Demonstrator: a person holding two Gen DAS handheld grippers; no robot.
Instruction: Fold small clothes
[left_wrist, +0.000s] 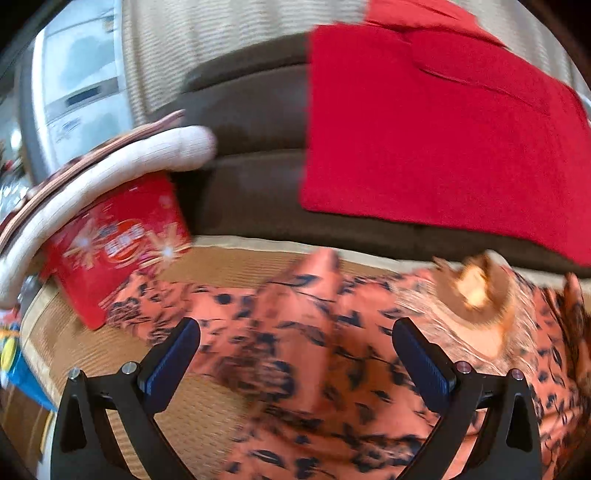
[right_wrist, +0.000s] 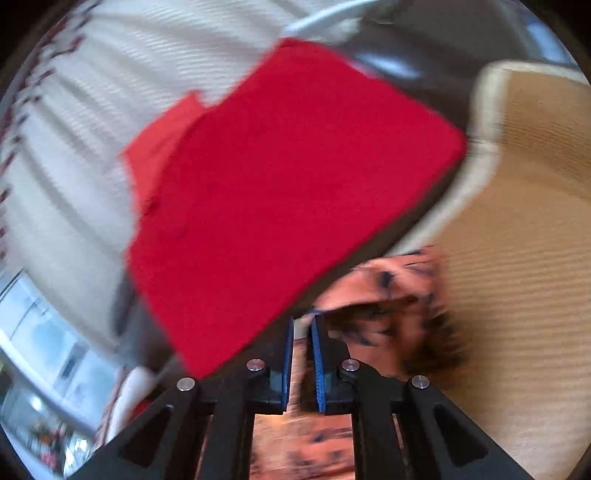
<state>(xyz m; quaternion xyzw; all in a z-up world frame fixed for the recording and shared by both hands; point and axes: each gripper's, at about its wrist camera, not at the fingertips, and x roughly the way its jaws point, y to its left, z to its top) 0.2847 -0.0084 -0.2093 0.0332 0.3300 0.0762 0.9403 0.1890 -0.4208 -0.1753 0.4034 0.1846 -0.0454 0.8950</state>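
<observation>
The salmon-orange, black-spotted small garment (left_wrist: 295, 354) is spread crumpled on the woven tan mat (left_wrist: 207, 413), directly below and ahead of the wide-open, empty left hand-held gripper (left_wrist: 295, 354). The right hand-held gripper (right_wrist: 303, 354) is nearly closed, seemingly pinching the garment's far edge beside the folded red cloth (right_wrist: 288, 192) on the brown sofa (left_wrist: 251, 155); bare mat is left to its right for folding.

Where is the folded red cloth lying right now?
In both wrist views the red cloth lies on the dark brown sofa, behind the patterned orange garment.
</observation>
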